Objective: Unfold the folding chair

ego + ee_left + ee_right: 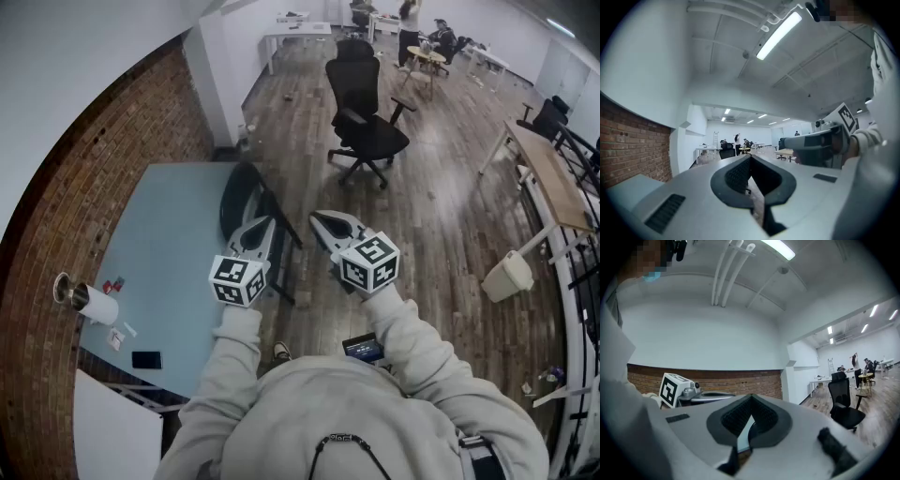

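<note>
Two grippers are held out in front of the person, side by side and near each other, and both point level across the room. The left gripper [255,228] has its jaws pressed together, with nothing between them. The right gripper [322,221] has its jaws pressed together too, and they also hold nothing. The folding chair [240,195] is black and still folded flat. It stands on the wooden floor [431,216] right at the edge of a light blue table [159,244], just past the tips of the two grippers in the head view. The left gripper covers part of the chair's legs in that view, and I cannot tell if it touches them. On the table lie a dark phone [146,359] and a white roll [96,306], both well away from the chair. A brick wall [47,262] runs along the far side of the table. A black office chair [364,127] on wheels stands farther out in the room. A pale bin [507,276] sits on the floor at the right, beside a long wooden desk [553,178].
</note>
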Demonstrator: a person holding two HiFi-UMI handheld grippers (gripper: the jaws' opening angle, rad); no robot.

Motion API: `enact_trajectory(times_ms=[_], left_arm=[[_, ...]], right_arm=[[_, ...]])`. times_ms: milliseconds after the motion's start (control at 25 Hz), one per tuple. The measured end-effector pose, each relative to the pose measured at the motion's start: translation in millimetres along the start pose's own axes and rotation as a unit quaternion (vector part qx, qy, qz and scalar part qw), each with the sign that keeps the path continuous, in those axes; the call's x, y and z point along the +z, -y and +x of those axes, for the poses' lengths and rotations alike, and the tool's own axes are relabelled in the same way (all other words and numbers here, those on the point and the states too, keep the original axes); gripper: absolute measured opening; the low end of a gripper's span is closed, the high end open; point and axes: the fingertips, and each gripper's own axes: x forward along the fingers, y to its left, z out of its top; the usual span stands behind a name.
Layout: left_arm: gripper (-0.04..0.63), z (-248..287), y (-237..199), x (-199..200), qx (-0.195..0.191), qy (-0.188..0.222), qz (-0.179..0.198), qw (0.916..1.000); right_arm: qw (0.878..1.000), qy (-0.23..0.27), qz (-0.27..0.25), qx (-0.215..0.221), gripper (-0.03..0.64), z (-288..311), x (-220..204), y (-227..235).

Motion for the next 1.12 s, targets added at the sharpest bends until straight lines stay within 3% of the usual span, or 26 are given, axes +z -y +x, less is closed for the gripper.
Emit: enact_trajectory(times_ms=[200,320,560,920,1120], left_arm=[[0.005,16,-2,-7,-0.027,0.000,-0.003,0.9996],[0.006,29,-26,-19,-0.030,0.003,-0.009,0.9995],[0.006,76,-114,-24,-0.028,0.006,-0.013,0.9995],[0.005,141,-247,-29,-0.053,-0.019,0.036,0.9978],[0.005,178,-307,-51,-0.058,-0.040,0.017,0.9974]], right_arm=[[1.000,-0.010,0.011,0.000,-0.002,24,-23,5],[1.000,-0.010,0.004,-0.002,-0.002,51,-26,18],[0.999,-0.030,0.007,-0.012,-0.002,135,-35,58],[0.996,-0.034,-0.006,-0.079,-0.002,284,-19,138],[0.993,-0.035,0.015,-0.112,-0.002,335,-14,180]])
